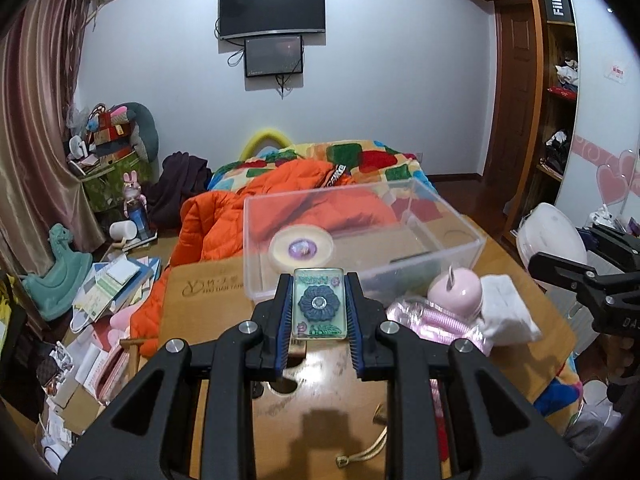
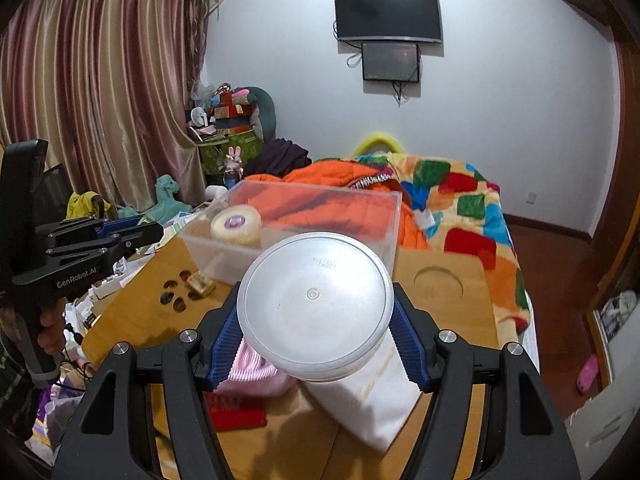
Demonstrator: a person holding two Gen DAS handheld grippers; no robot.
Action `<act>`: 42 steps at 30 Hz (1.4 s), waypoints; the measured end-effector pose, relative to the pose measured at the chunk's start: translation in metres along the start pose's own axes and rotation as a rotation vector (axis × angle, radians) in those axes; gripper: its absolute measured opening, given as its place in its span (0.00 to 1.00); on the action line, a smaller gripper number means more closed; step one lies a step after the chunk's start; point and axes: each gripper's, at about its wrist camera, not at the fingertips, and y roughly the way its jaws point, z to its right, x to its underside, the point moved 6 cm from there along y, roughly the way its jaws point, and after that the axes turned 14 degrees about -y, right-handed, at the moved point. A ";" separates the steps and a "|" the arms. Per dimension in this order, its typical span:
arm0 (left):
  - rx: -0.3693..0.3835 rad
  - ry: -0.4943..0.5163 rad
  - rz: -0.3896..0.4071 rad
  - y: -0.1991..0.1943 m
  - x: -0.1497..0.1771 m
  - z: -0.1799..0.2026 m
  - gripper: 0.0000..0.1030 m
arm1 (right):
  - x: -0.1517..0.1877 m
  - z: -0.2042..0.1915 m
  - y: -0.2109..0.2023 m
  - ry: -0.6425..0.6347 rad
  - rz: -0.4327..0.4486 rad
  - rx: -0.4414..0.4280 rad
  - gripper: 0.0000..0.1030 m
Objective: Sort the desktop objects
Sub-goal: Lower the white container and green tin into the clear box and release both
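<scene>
The left gripper (image 1: 319, 312) is clenching a small hard resin tile (image 1: 319, 303) by its slick long edges; the right gripper (image 2: 316, 340) is squeezing a light, stiff round container (image 2: 315, 306), both at 6 o'clock of the clear bin (image 1: 360, 236) on the worktop (image 1: 208, 292)

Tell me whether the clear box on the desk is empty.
No. The clear box already holds a roll of tape, seen through its front wall in the left wrist view.

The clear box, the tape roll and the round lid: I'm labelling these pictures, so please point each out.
clear box (image 1: 466, 236), left wrist view, right front rim.
tape roll (image 1: 300, 249), left wrist view, purple centre label.
round lid (image 2: 314, 300), right wrist view, middle of its face.
</scene>
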 end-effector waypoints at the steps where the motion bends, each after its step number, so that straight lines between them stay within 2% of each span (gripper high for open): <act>1: 0.002 0.000 0.000 0.001 -0.002 0.001 0.23 | -0.004 0.002 0.002 -0.003 0.004 -0.002 0.62; 10: 0.039 -0.030 -0.017 0.023 -0.030 0.008 0.23 | -0.033 0.021 0.029 -0.017 0.009 -0.032 0.62; 19: 0.078 -0.042 -0.055 0.052 -0.048 0.015 0.23 | -0.044 0.036 0.067 -0.017 -0.020 -0.052 0.62; 29: 0.116 -0.011 -0.160 0.096 -0.040 0.035 0.23 | -0.039 0.050 0.116 -0.023 -0.099 -0.095 0.62; 37: 0.114 0.055 -0.196 0.117 -0.028 0.047 0.23 | -0.032 0.049 0.140 -0.065 -0.149 -0.117 0.62; 42: 0.139 0.047 -0.237 0.126 -0.020 0.049 0.23 | -0.029 0.047 0.154 -0.100 -0.171 -0.112 0.62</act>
